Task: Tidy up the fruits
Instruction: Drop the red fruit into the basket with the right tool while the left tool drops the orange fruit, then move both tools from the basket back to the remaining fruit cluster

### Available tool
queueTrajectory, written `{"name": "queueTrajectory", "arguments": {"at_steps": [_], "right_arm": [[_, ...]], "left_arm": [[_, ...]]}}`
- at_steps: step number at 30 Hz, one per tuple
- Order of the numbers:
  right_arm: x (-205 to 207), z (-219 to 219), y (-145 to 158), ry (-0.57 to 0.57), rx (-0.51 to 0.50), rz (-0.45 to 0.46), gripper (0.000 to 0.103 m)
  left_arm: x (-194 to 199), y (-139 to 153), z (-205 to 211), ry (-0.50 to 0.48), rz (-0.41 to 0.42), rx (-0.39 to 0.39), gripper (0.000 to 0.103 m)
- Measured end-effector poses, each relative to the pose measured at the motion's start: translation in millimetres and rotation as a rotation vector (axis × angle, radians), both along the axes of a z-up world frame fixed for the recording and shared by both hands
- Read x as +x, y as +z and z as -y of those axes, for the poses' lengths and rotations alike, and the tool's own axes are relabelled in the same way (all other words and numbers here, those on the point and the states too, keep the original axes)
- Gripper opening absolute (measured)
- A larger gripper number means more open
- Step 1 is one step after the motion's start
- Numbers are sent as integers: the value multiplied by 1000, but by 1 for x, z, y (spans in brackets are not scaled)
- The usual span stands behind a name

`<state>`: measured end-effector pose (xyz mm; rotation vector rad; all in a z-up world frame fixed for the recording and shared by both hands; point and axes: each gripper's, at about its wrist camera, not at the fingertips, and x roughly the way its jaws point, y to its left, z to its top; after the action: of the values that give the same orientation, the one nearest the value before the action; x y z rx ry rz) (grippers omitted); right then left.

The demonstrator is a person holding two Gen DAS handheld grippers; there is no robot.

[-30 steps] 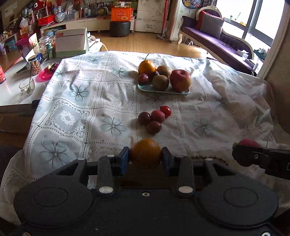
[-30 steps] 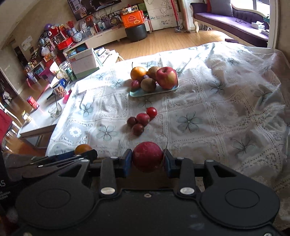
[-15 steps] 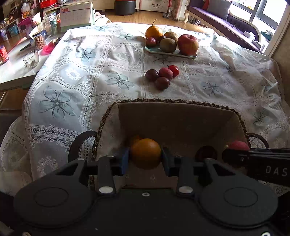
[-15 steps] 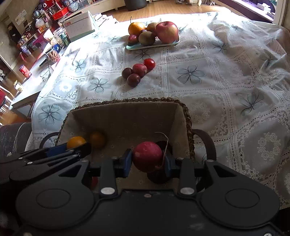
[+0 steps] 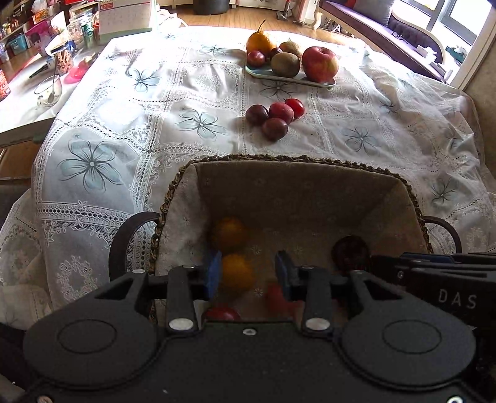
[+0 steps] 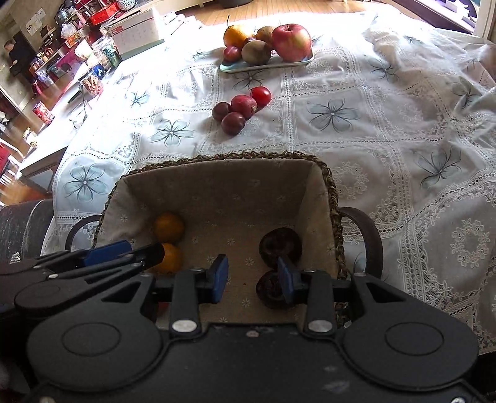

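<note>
- A white lace cloth [image 5: 130,102] with grey-blue flowers covers the whole table; a wood floor and a purple sofa [image 5: 400,28] lie beyond its far edge, cluttered shelves to the far left
- A side table [image 5: 21,93] at the left edge carries a glass bowl with a spoon, jars and a calendar
- One lined wicker basket [image 6: 328,186] with two dark handles sits at the near edge, right under both my claws
- In the basket I count two oranges [image 6: 169,228] touching each other at its left side and two dark wrinkled fruits [image 6: 280,243] at its right; something red and blurred lies at its near wall, number unclear
- Four small red fruits [image 6: 243,105] huddle mid-table, touching: two plums, a redder round one and a tomato
- One plate [image 6: 235,67] near the far edge holds a pear, one apple [image 6: 291,38], two kiwis and small plums, count unclear
- My left claw [image 5: 248,272] is spread wide, gripping nothing, with the nearer orange below the gap
- My right claw [image 6: 252,279] is likewise wide apart and empty, just beside a dark fruit
</note>
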<state>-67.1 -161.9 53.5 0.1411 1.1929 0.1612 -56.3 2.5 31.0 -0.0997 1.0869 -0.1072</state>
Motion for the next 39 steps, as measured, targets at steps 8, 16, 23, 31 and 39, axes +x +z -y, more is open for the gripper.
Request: {"name": "queueTrajectory", "arguments": {"at_steps": [8, 16, 23, 31, 39], "right_arm": [[1, 0, -1, -3, -2, -3, 38], [3, -2, -6, -6, -8, -25, 38], [6, -3, -13, -9, -12, -58, 40], [15, 0, -14, -6, 8, -97, 40], [48, 15, 16, -42, 13, -25, 41]], "left_arm": [[0, 1, 0, -1, -1, -5, 46], [1, -1, -1, 4, -14, -2, 46], [2, -3, -2, 4, -21, -2, 46], [6, 3, -5, 2, -13, -7, 46], [37, 28, -16, 23, 41, 8, 46]]}}
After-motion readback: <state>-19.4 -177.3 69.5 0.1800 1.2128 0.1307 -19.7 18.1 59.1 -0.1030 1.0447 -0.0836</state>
